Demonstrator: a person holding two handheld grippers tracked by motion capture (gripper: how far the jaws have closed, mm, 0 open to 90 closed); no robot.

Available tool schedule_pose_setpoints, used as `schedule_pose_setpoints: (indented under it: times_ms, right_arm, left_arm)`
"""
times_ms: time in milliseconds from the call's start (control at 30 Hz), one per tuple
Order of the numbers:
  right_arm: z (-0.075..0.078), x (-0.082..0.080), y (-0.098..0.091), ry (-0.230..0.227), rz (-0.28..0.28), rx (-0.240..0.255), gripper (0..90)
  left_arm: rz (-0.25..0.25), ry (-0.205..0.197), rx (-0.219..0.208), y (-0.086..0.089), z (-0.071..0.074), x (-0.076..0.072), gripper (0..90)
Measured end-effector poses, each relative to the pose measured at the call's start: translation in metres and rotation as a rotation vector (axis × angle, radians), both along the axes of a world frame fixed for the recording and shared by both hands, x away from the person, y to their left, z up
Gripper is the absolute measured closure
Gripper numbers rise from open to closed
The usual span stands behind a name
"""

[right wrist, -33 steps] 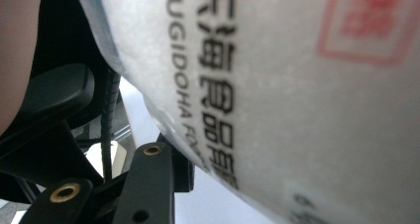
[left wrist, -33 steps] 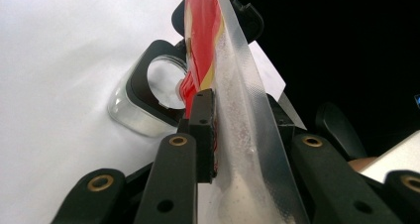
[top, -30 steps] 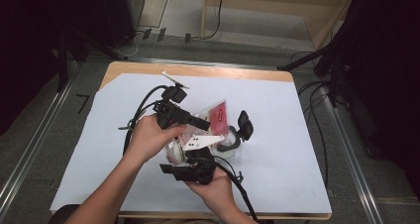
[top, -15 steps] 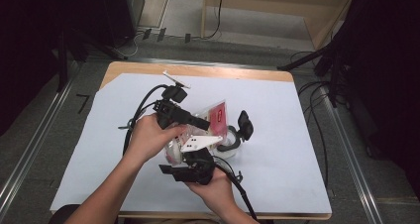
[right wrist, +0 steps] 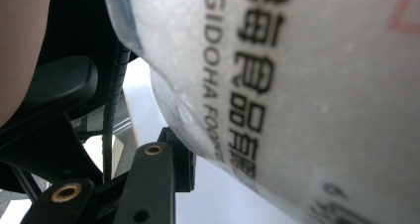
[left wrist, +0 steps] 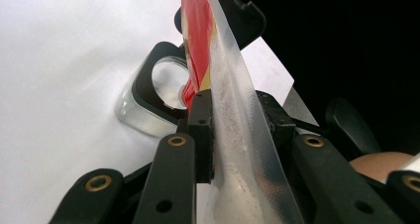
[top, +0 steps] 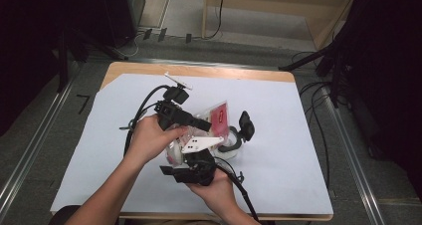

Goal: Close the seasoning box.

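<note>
Held above the middle of the counter [top: 298, 185]: a clear plastic food pouch [top: 219, 116] with a red label, pinched between both grippers over a small glass container [top: 230, 148] with a black-rimmed mouth. Left gripper [left wrist: 233, 130] clenched on the pouch's flat sealed edge, pads pressing the film from either side. Right gripper [top: 196, 160] up against the pouch's printed face lower down; one jaw visible in its own view beside the film, the other hidden behind it, so probably gripping but cannot tell for certain.

Likely light and soft, with thin crinkly film that buckles rather than holds shape (the sealed strip looks stiffer than the belly). Probably slippery too, being glossy. Best taken at the flat seam, where the pads get two layers to bite on and nothing inside gets crushed. Could sag or twist if gripped at only one corner. Glass below possibly fragile; worth keeping clear of knocks.
</note>
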State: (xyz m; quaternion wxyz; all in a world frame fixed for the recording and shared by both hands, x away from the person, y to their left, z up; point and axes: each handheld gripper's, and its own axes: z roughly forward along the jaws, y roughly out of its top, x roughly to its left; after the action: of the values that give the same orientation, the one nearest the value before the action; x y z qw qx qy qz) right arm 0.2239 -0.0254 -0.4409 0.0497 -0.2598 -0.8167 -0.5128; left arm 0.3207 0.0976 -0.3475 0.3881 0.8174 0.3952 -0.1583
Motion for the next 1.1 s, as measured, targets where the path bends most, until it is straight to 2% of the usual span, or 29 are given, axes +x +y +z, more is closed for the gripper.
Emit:
schedule_pose_setpoints:
  times_ms: [633,1100]
  right_arm:
    - [0.0005,0.0004,0.0001,0.016,0.008,0.015,62.5]
    - [0.0004,0.0005,-0.0001,0.012,0.010,0.013,62.5]
  left_arm:
    - [-0.003,-0.008,0.005,0.0000,0.0005,-0.0003,71.8]
    - [-0.001,-0.012,0.004,-0.0004,0.0003,-0.0006,71.8]
